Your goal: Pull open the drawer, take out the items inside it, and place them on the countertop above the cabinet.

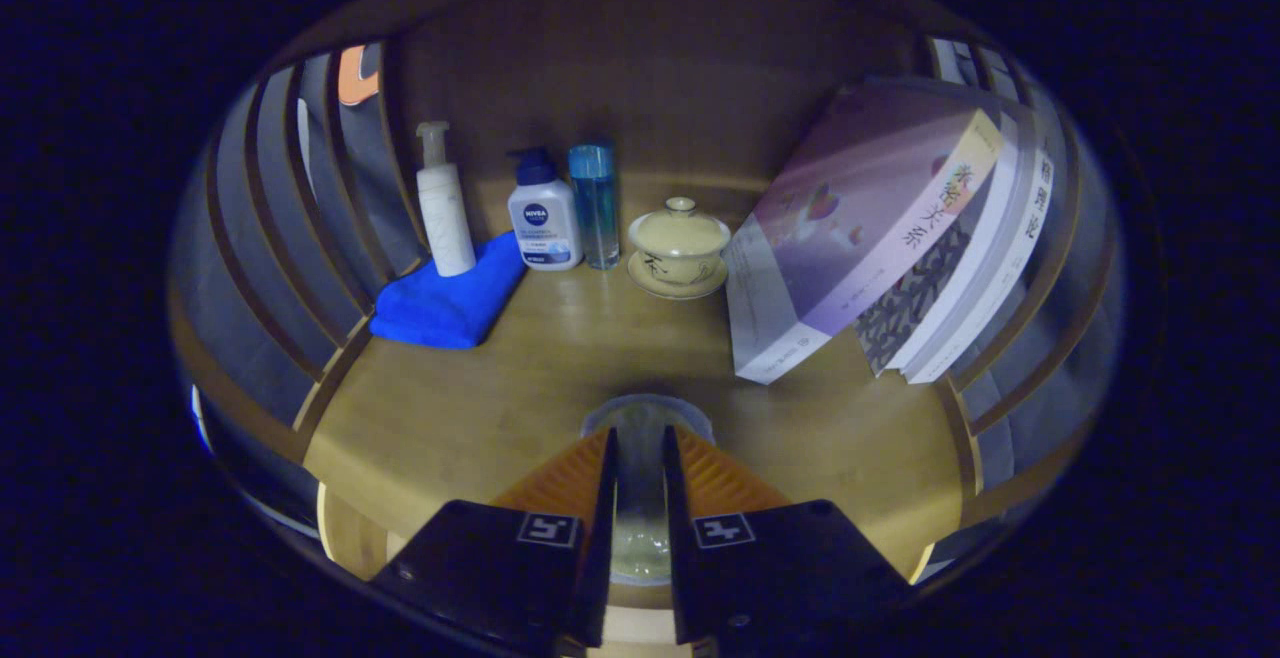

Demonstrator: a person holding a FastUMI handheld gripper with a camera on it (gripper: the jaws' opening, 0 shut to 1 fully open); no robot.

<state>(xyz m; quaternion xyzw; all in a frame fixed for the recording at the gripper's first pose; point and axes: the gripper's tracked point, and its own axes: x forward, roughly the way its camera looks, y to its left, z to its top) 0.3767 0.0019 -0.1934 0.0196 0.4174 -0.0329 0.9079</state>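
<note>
My gripper is held low over the wooden countertop, its fingers close together. Both fingers press on a clear glass cup. The cup's round rim shows just past the fingertips and its body shows through the narrow gap between them. I cannot tell whether the cup rests on the wood or hangs just above it, near the countertop's front edge.
Along the back wall stand a white pump bottle on a folded blue towel, a white bottle with a dark cap, a clear blue bottle and a lidded tea cup on a saucer. Books lean at the right. Slatted sides close in the shelf.
</note>
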